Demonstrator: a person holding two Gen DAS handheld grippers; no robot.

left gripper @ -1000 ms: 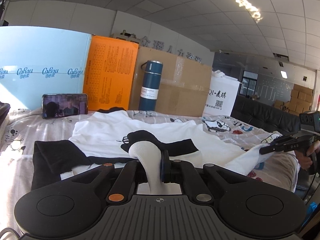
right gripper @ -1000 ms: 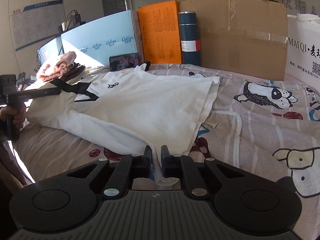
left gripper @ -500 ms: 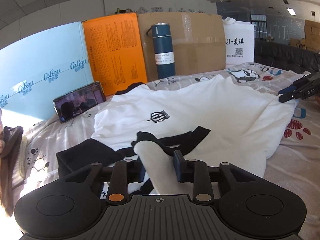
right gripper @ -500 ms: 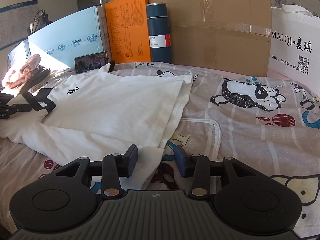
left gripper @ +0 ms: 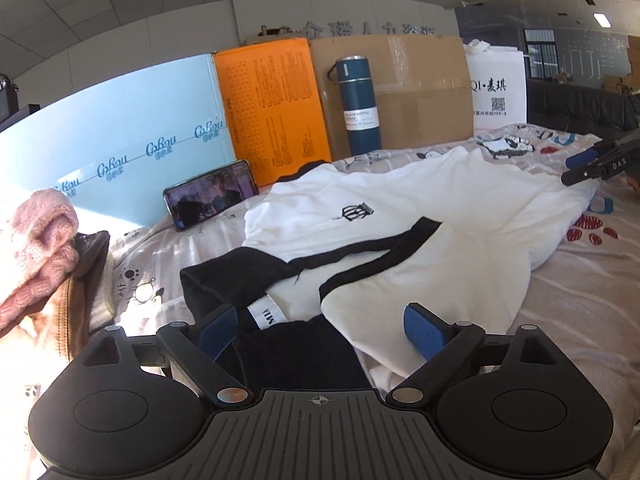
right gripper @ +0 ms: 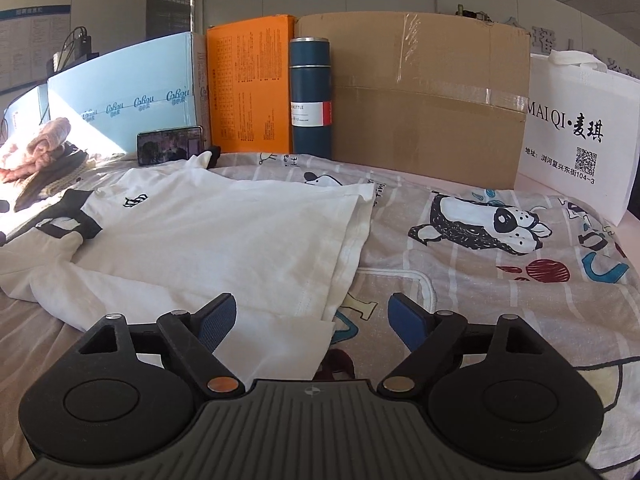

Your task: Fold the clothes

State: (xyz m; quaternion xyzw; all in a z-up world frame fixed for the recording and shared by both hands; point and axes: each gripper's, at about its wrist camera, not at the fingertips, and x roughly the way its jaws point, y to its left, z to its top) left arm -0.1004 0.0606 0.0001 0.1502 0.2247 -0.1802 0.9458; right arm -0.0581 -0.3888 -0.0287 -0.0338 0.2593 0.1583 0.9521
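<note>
The white cotton T-shirt with black collar and sleeve trim [left gripper: 400, 216] lay on the cartoon-print bedsheet [right gripper: 500, 280], chest logo up, with its near side doubled over the body so a black-edged sleeve crossed the front. The left tool [left gripper: 320, 330] hovered low over the collar end, its blue-padded fingers [left gripper: 218, 330] spread wide apart and gripping nothing; the neck label sat just ahead of them. The right tool [right gripper: 310, 322] hung at the hem end, likewise spread apart and empty, with the hem corner lying loose between its fingers.

By the look of it, one lengthwise fold was down and both tools were free of the cloth. The far side remained flat and unfolded, so the next move probably called for gripping the far shoulder and far hem corner and bringing that edge across to match. The folded layer looked rumpled near the hem and could drag if caught.

A dark blue steel vacuum bottle [right gripper: 310, 96] stood against a brown cardboard box [right gripper: 420, 100] behind the bed.
</note>
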